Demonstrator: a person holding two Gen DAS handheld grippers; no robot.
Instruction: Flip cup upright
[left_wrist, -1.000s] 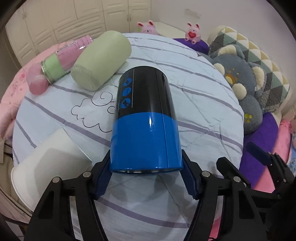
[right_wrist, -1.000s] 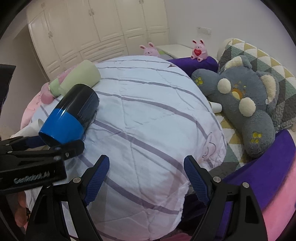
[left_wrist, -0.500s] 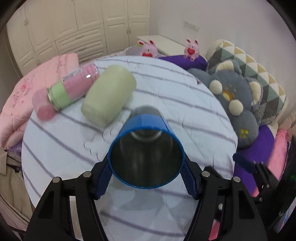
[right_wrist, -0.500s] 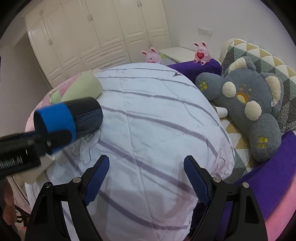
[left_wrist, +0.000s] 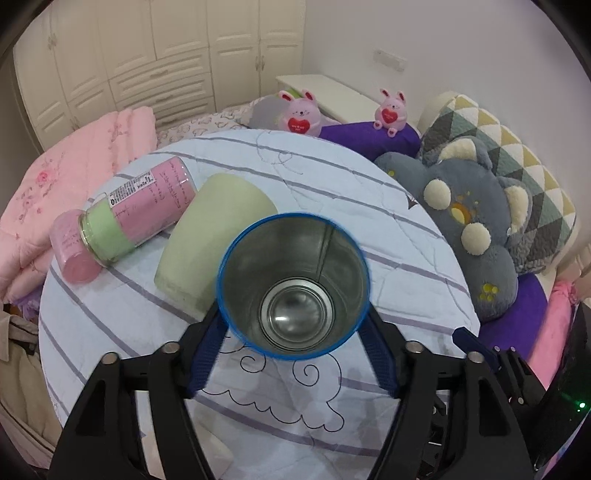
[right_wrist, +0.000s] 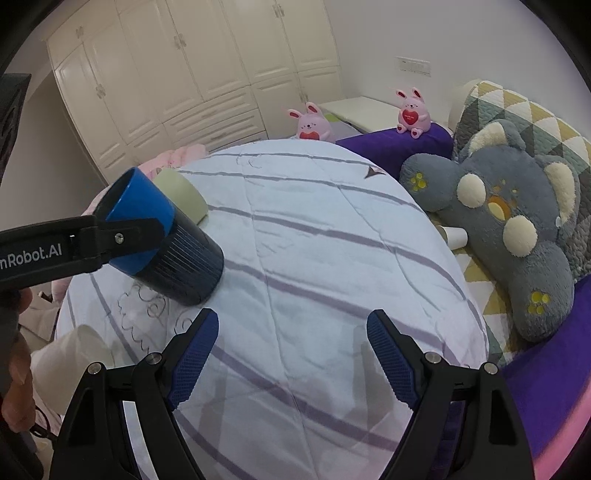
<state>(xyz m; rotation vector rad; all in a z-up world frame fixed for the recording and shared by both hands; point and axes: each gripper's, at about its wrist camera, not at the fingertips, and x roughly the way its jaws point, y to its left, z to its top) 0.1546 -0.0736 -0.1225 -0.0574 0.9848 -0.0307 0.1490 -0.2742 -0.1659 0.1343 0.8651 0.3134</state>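
Note:
My left gripper (left_wrist: 293, 328) is shut on the blue and black cup (left_wrist: 293, 284), gripping its blue rim end. The cup's open mouth faces the left wrist camera, showing its steel inside. In the right wrist view the cup (right_wrist: 166, 240) is tilted, mouth up and to the left, its black base low over the striped quilt (right_wrist: 314, 240). My right gripper (right_wrist: 288, 354) is open and empty above the quilt's near part.
A pale green cup (left_wrist: 218, 236) and a pink bottle (left_wrist: 140, 206) lie on their sides at the quilt's far left. A white paper cup (right_wrist: 74, 354) lies at the near left edge. A grey plush bear (right_wrist: 509, 236) and pillows line the right.
My left gripper has lifted the cup off the quilt and turned it, so its mouth swung up toward the camera. My right gripper has stayed open and nearly still.

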